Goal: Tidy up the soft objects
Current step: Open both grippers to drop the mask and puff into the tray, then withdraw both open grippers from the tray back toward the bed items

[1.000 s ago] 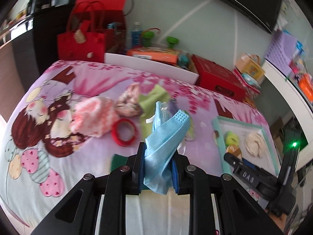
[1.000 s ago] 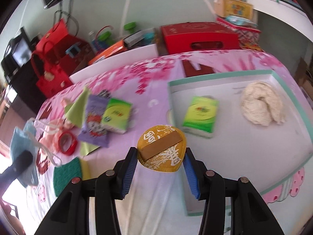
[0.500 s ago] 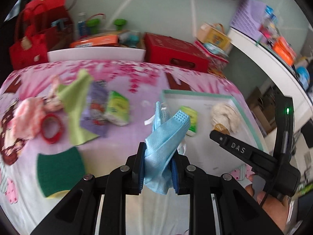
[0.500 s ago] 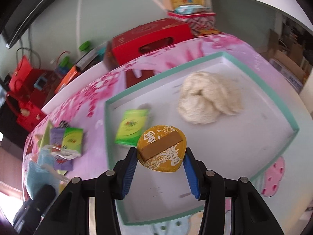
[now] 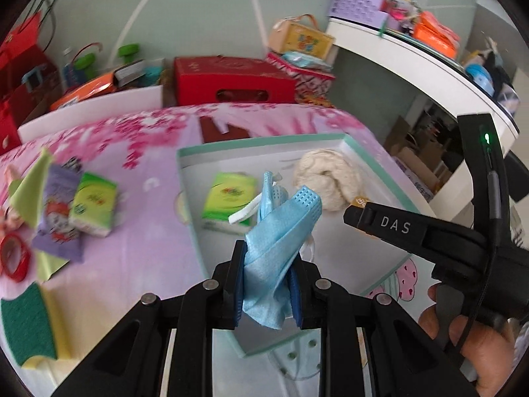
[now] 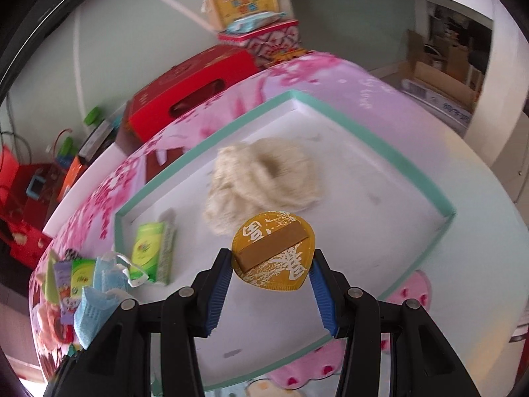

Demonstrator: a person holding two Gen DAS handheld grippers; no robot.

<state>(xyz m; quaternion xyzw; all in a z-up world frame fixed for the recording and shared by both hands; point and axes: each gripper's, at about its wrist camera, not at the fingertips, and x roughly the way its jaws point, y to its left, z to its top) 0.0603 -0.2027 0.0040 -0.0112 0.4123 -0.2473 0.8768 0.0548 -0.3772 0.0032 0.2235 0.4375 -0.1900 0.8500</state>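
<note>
We pinch a crumpled blue mask (image 5: 281,231) in the left gripper (image 5: 267,284), its jaws pressed on the fabric, above the near left part of the tray (image 5: 264,141). Our right gripper (image 6: 269,294) clamps a gold pouch (image 6: 272,251) over the tray's near side. In the tray lie a green tissue pack (image 5: 229,198) and, farther right, a cream cloth (image 5: 327,178).
</note>
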